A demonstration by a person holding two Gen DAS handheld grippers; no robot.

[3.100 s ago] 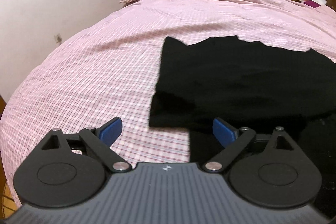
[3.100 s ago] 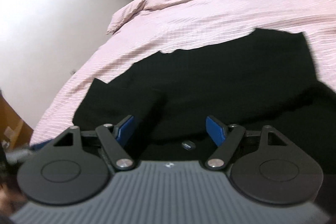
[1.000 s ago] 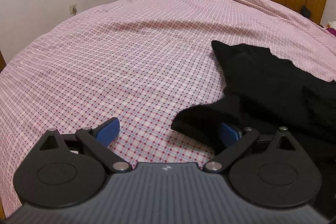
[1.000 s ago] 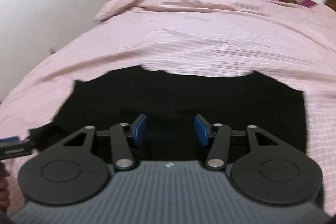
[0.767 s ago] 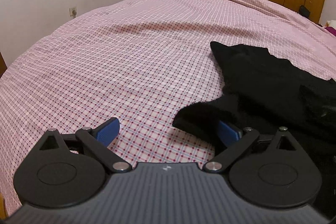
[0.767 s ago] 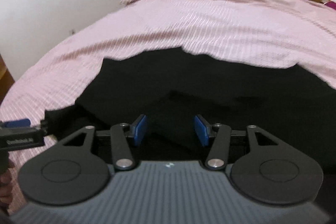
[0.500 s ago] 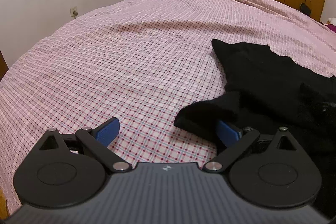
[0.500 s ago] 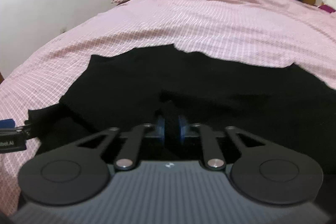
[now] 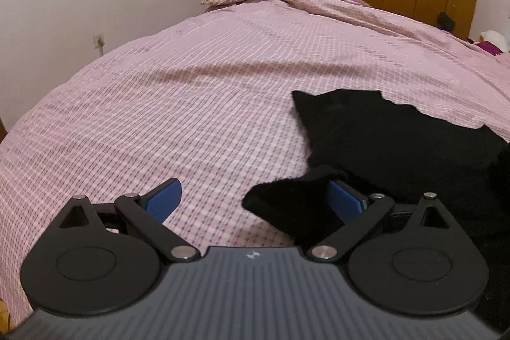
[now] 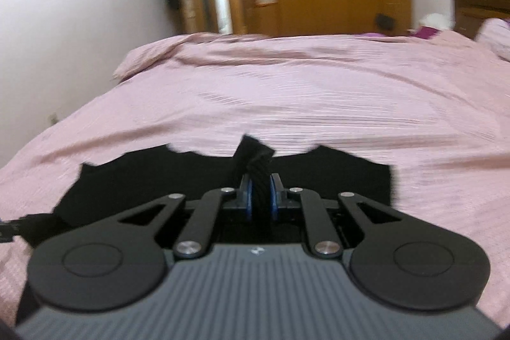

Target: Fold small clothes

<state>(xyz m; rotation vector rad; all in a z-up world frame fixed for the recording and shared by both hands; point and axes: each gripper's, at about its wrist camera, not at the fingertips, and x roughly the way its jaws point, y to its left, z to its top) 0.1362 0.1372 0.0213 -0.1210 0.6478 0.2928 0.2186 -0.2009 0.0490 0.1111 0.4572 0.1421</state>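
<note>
While limp black knit garment (image 10: 191, 180) sags | R gripper (image 10: 260, 196) clamped on fold | L gripper (image 9: 251, 199) wide, cloth unpinched | grip hems.

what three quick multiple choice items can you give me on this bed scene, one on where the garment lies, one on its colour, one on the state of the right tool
1. Where does the garment lie?
A. on the checked bedcover
B. on a wooden floor
C. inside the wardrobe

2. What colour is the garment?
A. white
B. black
C. yellow

3. How is the right tool?
A. wide open over bare cover
B. out of view
C. shut on a fold of the garment

Key: 1 A, the garment spreads over the pink checked bedcover. 2 B, it is black all over. 3 C, the right tool pinches a raised fold of cloth between its blue pads.
</note>
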